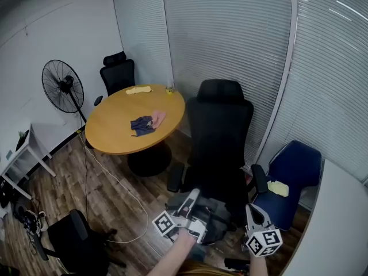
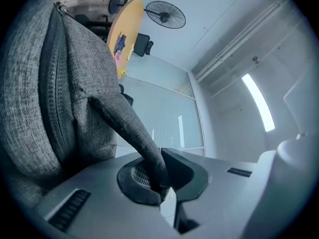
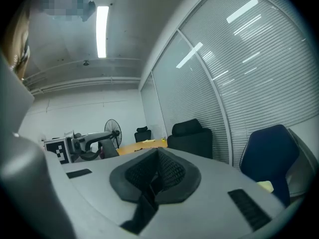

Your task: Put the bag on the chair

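Right now I'm mid-carry, left gripper (image 2: 162,177) clamped on the strap (image 2: 130,126) of the grey bag (image 1: 211,223), just near of the black chair (image 1: 219,134), right gripper (image 3: 153,177) closed & empty; next, I reckon: lift bag fwd onto seat.

Even ceiling-strip light (image 3: 101,31); strong fisheye edges; soft shadows.

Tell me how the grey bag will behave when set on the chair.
Probably floppy: the bag is woven fabric, hanging from a strap pinched in the left tongs. Likely to slump rather than stand. Its cloth looks grippy, so sliding off the chair seems unlikely.
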`<move>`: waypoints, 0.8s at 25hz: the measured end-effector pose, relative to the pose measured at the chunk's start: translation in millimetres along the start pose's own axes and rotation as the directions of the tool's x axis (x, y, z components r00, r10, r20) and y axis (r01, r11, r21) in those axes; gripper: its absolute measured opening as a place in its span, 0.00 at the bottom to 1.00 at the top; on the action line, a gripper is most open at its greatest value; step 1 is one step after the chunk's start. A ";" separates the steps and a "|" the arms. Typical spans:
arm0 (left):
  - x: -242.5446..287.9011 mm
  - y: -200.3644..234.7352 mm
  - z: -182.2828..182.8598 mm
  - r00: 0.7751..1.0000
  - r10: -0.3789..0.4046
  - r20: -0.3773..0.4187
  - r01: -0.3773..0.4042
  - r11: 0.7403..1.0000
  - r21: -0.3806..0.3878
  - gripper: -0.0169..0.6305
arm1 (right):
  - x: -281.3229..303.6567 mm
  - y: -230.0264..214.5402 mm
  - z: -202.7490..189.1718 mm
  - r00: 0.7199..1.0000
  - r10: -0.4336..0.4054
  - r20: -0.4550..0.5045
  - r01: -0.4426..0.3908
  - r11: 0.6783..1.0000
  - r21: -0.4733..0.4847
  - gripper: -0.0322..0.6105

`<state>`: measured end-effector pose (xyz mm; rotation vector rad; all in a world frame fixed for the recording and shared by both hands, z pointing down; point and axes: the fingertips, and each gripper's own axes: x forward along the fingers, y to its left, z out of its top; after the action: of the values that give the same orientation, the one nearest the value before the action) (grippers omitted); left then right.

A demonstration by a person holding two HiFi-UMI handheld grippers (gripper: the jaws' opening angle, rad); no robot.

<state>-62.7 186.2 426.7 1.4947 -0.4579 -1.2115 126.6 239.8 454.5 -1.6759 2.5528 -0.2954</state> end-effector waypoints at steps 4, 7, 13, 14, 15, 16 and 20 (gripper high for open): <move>43.8 24.9 21.4 1.000 -0.005 0.012 0.006 0.999 -0.037 0.07 | 50.7 -32.4 0.9 1.000 -0.021 -0.023 0.022 0.999 0.042 0.07; 84.8 43.8 38.4 1.000 -0.001 -0.016 0.000 0.999 -0.055 0.07 | 90.2 -52.0 1.8 0.998 -0.042 -0.044 0.044 0.997 0.057 0.07; 158.1 76.3 68.6 0.993 -0.056 -0.108 0.048 0.996 -0.079 0.07 | 161.8 -97.3 -1.0 0.987 -0.118 -0.106 0.124 0.991 0.054 0.07; 172.6 78.8 74.9 0.991 -0.071 -0.116 0.062 0.995 -0.083 0.07 | 173.3 -102.5 1.3 0.986 -0.124 -0.108 0.130 0.990 0.052 0.07; 187.0 81.9 80.6 0.989 -0.081 -0.123 0.071 0.994 -0.087 0.07 | 184.1 -106.9 4.0 0.986 -0.129 -0.109 0.135 0.990 0.046 0.07; 201.0 86.6 86.3 0.988 -0.086 -0.128 0.074 0.993 -0.090 0.07 | 194.2 -111.3 6.7 0.985 -0.133 -0.108 0.138 0.990 0.039 0.07; 249.4 113.9 113.5 0.990 -0.070 -0.123 0.058 0.994 -0.097 0.07 | 231.8 -130.5 15.5 0.984 -0.152 -0.097 0.155 0.988 0.027 0.07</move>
<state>-23.8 -107.8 434.7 1.5052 -0.2672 -1.1645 153.8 -24.4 475.6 -1.8932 2.4702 -0.4361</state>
